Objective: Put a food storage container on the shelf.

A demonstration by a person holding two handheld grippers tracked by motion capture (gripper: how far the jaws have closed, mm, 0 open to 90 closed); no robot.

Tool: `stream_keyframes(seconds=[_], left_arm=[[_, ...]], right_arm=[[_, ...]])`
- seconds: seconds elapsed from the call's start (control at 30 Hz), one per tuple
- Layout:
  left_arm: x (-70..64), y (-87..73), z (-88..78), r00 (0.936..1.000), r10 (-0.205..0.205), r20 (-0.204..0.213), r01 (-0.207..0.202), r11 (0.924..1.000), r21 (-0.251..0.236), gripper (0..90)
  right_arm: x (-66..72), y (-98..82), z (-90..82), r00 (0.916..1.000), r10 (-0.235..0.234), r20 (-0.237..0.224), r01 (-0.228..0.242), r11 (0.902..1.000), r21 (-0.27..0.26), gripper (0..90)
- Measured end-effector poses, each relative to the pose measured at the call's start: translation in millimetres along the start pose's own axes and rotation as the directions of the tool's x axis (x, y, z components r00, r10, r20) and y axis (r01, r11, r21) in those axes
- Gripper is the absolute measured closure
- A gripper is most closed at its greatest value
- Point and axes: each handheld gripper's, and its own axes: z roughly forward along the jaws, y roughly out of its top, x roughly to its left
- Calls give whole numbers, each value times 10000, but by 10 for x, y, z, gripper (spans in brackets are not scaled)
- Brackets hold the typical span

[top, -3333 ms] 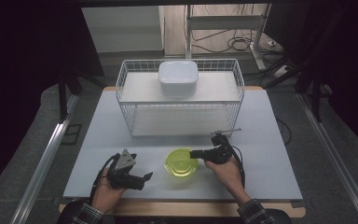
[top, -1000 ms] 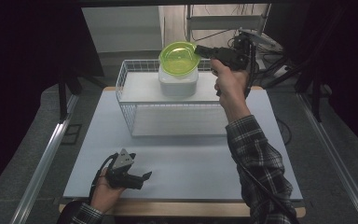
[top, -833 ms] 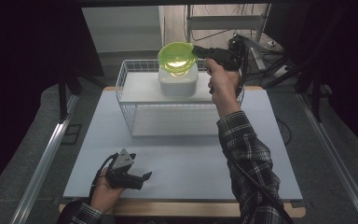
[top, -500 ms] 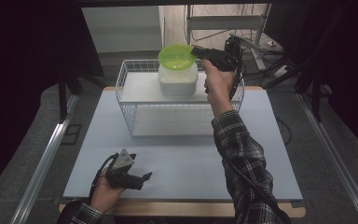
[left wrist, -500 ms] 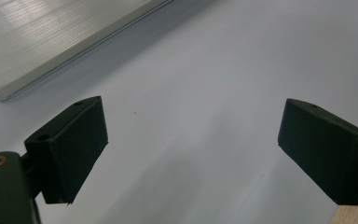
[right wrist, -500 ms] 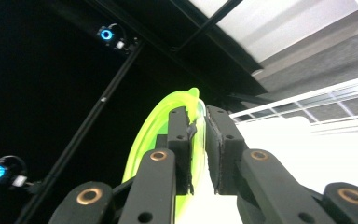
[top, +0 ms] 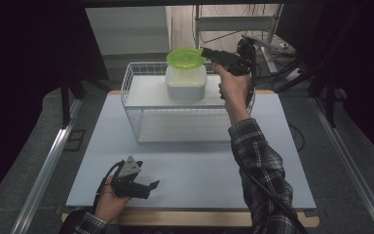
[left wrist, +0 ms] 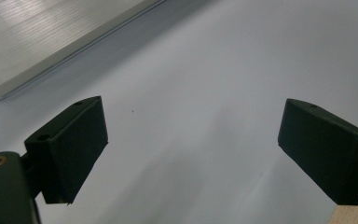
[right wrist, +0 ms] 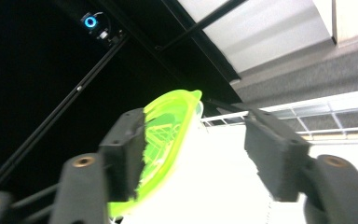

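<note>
Bowl (top: 185, 57) has gone from the table up onto the box (top: 185, 82) in the basket (top: 131, 105). My right gripper (top: 205, 52) has just been opening; rim's btwn the jaws, w/ a gap on one side. Left gripper (top: 148, 187) idles open. Risk: a jaw snags the rim on pull-back, bowl slides off.

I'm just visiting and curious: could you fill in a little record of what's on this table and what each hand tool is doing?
Table: white table top
Basket: white wire basket at the far side
Box: white box on the basket
Bowl: green bowl on top of the box
Right gripper: at the bowl's rim; jaws have just been opening, rim between them
Left gripper: open, near the front edge
</note>
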Motion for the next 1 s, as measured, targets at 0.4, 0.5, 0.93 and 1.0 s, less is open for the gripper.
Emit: stream_keyframes(seconds=[0.4,0.5,0.93,1.0], left_arm=[[11,0,-6,9999,-125,-88,124,9999,-108,69],[37,-8,-15,9996,-293,-49,292,9994,-171,66],[77,-29,-15,9991,-409,-78,408,9991,-140,62],[80,-35,-13,9993,-363,-94,362,9993,-116,61]], right_arm=[[-62,-653,-683,9661,-2569,-248,2581,9618,916,175],[-176,-937,-834,9494,-3141,-33,3125,9435,1101,152],[-698,-1974,-1102,8369,-5396,917,5091,8290,2317,61],[-793,-2134,-1101,8025,-5884,991,5442,7898,2830,39]])
